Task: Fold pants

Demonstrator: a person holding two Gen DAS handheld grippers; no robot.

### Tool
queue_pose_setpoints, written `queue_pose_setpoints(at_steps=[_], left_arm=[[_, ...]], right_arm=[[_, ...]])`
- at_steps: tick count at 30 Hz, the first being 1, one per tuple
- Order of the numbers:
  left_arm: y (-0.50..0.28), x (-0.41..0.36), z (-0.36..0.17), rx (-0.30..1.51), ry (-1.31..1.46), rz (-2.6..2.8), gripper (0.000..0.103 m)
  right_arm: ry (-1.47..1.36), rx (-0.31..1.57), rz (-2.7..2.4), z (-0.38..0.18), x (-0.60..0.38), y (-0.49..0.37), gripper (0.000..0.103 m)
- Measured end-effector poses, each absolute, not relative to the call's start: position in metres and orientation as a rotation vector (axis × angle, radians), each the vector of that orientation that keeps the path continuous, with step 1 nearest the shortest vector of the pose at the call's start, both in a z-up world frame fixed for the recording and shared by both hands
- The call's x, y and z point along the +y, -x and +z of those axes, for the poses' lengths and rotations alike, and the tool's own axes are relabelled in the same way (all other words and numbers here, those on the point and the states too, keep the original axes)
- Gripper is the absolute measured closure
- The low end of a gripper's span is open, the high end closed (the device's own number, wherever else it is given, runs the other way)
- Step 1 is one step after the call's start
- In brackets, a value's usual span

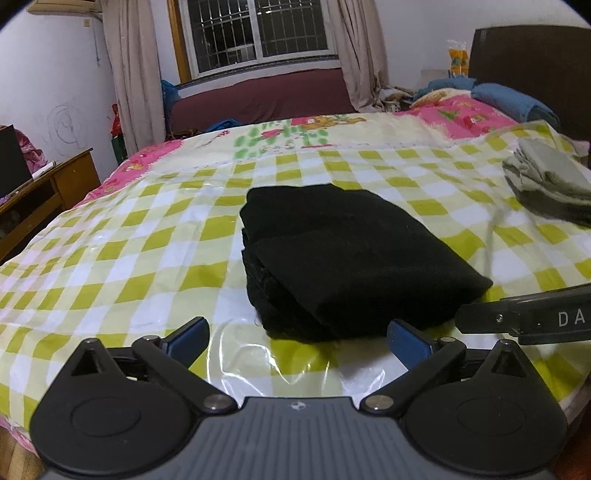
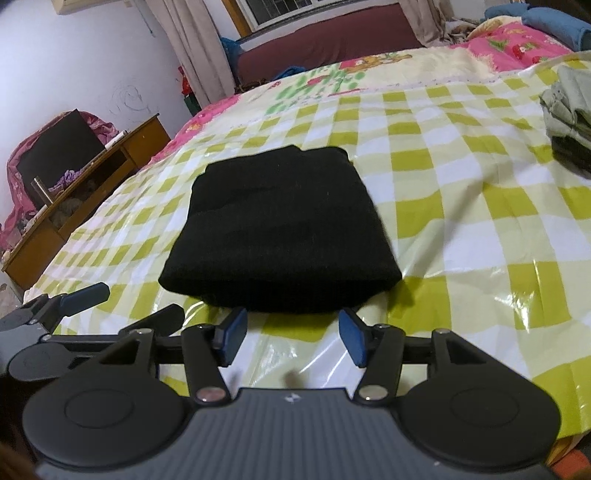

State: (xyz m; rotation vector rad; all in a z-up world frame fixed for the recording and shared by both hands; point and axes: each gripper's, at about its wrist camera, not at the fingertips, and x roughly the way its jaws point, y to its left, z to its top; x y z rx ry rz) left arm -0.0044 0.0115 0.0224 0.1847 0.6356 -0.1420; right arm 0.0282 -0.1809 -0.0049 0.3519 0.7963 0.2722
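The black pants (image 1: 351,258) lie folded into a thick, compact rectangle on the green-and-white checked plastic sheet (image 1: 129,240) that covers the bed. My left gripper (image 1: 297,338) hovers just short of the bundle's near edge, open wide, nothing between its blue pads. In the right wrist view the same pants (image 2: 280,229) sit straight ahead, and my right gripper (image 2: 291,334) is open just in front of their near edge, holding nothing. The right gripper's finger (image 1: 524,319) shows at the right of the left wrist view. The left gripper's fingers (image 2: 85,295) show at the lower left of the right wrist view.
A stack of folded grey-green clothes (image 1: 550,184) lies on the sheet at the far right. Blue bedding (image 1: 517,103) and a dark headboard (image 1: 535,66) stand beyond it. A wooden cabinet (image 2: 85,195) runs along the bed's left side. Curtains and a barred window (image 1: 258,33) lie behind.
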Motion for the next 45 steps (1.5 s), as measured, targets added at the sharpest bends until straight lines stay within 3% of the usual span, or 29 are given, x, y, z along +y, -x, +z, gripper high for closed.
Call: queue_pose_setpoints(at_steps=[45], left_arm=[[0.0, 0.002, -0.004, 0.727, -0.239, -0.097, 0.0]], right_arm=[[-0.346, 0.884, 0.267, -0.031, -0.175, -0.026, 0.046]])
